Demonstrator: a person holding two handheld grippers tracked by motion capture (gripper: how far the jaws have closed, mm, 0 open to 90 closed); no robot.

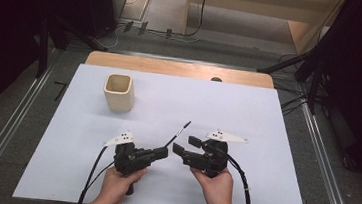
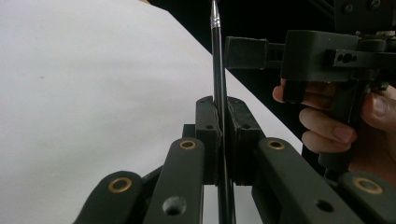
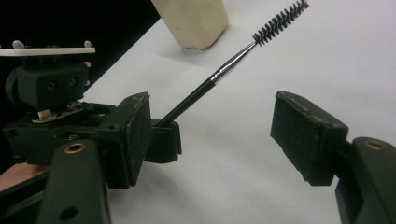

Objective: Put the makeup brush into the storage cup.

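Observation:
A thin black brush [image 1: 178, 132] with a bristled tip [image 3: 280, 21] and a silver ferrule sticks out of my left gripper [image 1: 163, 153], slanting up and to the right over the white sheet. In the left gripper view, the left gripper [image 2: 223, 116] is shut on the brush handle [image 2: 218, 70]. My right gripper [image 1: 185, 145] faces the left one from the right, open. In the right gripper view, the right gripper [image 3: 219, 135] has its pads wide apart and nothing between them. Its left pad stands close beside the left gripper's tip [image 3: 163, 140].
A cream square cup [image 1: 119, 92] stands upright at the back left of the white sheet [image 1: 248, 113]; it is also in the right gripper view as the cup [image 3: 194, 21]. A wooden table edge [image 1: 179, 68] runs along the far side. Cables trail from both grippers towards the front.

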